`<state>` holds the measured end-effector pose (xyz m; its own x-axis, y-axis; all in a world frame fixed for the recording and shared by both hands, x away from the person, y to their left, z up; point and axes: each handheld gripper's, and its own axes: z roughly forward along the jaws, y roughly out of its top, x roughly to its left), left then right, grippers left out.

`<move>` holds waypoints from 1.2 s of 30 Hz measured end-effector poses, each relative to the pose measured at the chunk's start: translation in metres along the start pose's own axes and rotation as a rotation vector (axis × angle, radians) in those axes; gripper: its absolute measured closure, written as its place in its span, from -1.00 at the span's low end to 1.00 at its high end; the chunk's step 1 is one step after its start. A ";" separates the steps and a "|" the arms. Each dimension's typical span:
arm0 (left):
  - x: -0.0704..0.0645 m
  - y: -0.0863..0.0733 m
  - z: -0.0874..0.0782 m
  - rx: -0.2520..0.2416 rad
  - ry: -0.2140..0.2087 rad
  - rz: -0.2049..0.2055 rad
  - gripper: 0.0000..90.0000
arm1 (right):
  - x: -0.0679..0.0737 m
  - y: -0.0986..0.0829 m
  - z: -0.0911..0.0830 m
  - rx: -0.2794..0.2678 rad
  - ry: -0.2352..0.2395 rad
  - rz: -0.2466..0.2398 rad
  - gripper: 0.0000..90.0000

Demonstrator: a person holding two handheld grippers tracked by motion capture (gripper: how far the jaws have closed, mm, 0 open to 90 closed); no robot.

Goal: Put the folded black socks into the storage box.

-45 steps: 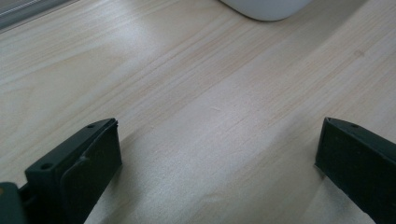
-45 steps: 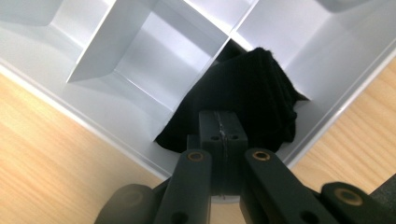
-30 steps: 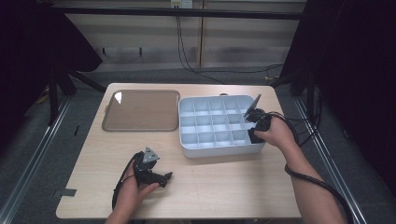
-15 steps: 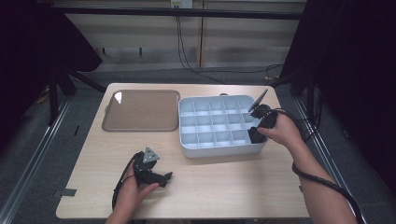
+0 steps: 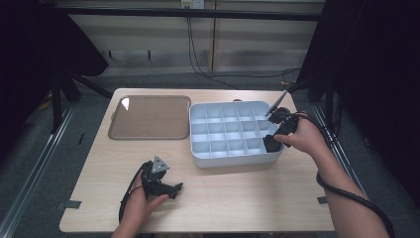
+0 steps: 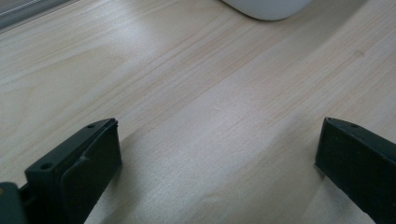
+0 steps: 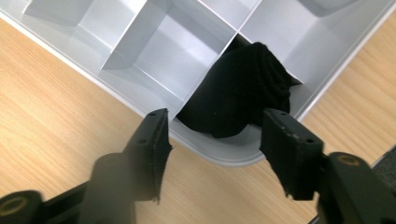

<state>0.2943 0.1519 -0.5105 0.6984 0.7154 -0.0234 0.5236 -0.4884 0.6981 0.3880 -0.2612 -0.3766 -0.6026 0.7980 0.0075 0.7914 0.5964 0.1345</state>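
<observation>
Two grippers were in play, and we had both in hand at the wooden table (image 5: 247, 198). Our right gripper (image 7: 215, 140) hung over the near right corner of the pale grey divided tray (image 5: 198, 144), at about three o'clock on the tabletop in the high view, its jaws spread wide and pinching nothing. Right between those jaw tips, in the right gripper view, sat the black cloth bundle (image 7: 243, 93), crumpled into the tray's corner compartment and bulging a little over the divider beside it; the jaws stood above it, apart from the fabric as far as we could tell. In the high view that bundle (image 5: 271, 143) showed as a dark lump just under our right hand (image 5: 302, 139). Our left gripper (image 5: 161, 183) rested low on the table at about seven o'clock, jaws pointing toward the tray; its own view had them spread far apart over bare wood (image 6: 210, 116). Off at eleven o'clock lay the flat brown tray (image 5: 148, 116), well apart from both grippers.
</observation>
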 end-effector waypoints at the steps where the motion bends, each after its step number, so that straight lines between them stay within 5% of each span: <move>1: 0.000 0.000 0.000 -0.001 0.000 -0.001 -1.00 | 0.001 -0.001 -0.001 -0.008 -0.003 0.004 -0.14; 15: 0.000 0.000 0.000 0.000 -0.001 -0.002 -1.00 | 0.009 -0.017 -0.013 -0.007 -0.014 -0.028 -0.44; 36: 0.001 0.000 0.000 0.007 -0.001 0.010 -1.00 | 0.024 -0.063 -0.011 -0.074 0.013 -0.058 -0.58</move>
<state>0.2945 0.1526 -0.5101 0.7041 0.7099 -0.0172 0.5199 -0.4989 0.6934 0.3228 -0.2803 -0.3738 -0.6492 0.7605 0.0101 0.7453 0.6334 0.2082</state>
